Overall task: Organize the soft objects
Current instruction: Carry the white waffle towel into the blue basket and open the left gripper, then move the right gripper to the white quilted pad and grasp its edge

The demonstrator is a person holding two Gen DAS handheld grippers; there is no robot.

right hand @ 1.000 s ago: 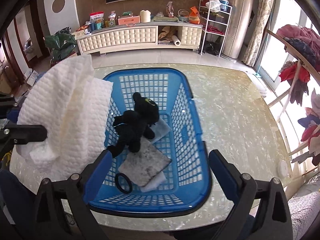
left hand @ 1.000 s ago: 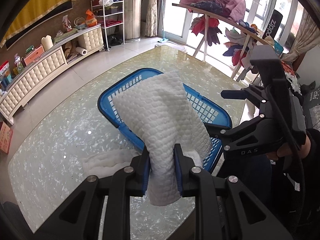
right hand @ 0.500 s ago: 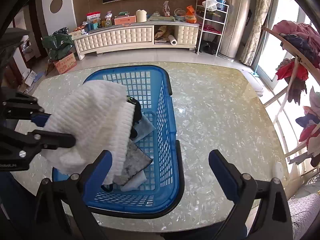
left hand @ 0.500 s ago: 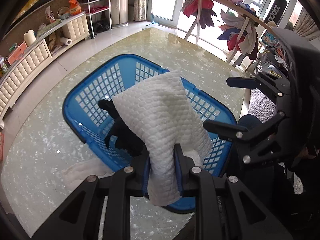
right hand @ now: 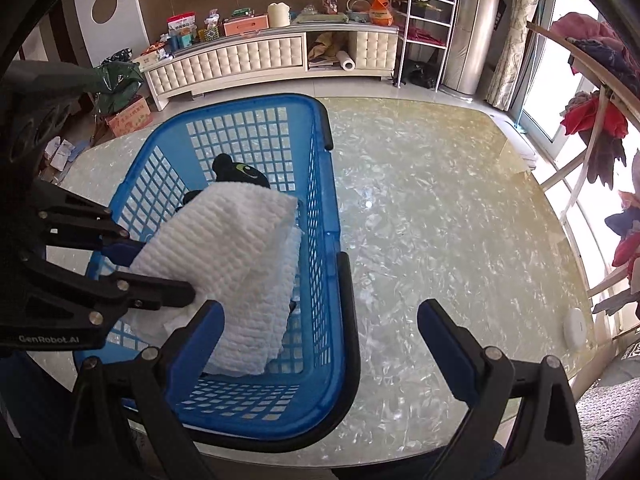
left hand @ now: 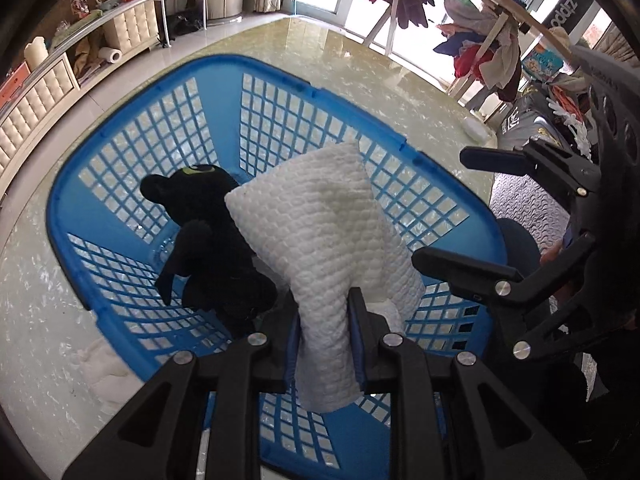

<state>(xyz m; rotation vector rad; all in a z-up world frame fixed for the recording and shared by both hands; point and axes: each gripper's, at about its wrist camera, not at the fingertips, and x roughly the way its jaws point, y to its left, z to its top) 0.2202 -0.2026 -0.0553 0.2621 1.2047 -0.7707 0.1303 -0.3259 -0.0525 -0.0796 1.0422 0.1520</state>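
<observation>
Right wrist: blue basket (right hand: 328,216) with black plush (right hand: 240,172) under white cloth (right hand: 240,264).

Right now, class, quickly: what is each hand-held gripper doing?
Left hand-held gripper: shut on the white cloth, over the blue basket.
Right hand-held gripper: open, holding nothing.

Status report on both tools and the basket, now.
Left tool shut on white towel, over blue basket. Right tool open, empty. Black plush toy lies under the towel.
</observation>
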